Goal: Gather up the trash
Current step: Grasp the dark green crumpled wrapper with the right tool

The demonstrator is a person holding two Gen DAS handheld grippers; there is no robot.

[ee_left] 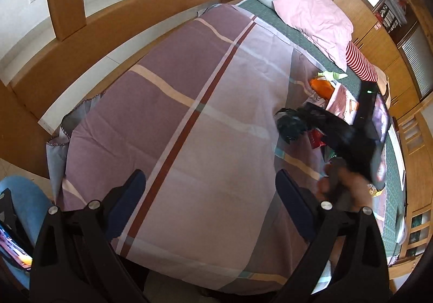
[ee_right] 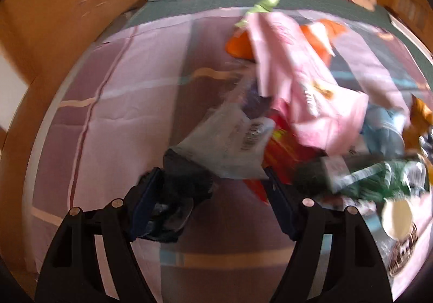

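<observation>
My right gripper is spread, black bag loose between its fingers, so it may slip before I reach the wrappers

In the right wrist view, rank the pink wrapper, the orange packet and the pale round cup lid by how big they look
Largest to smallest as seen:
1. pink wrapper
2. orange packet, partly hidden under the wrapper
3. pale round cup lid
The lid sits nearer the camera and the picture is blurred, so two and three are unsure.
</observation>
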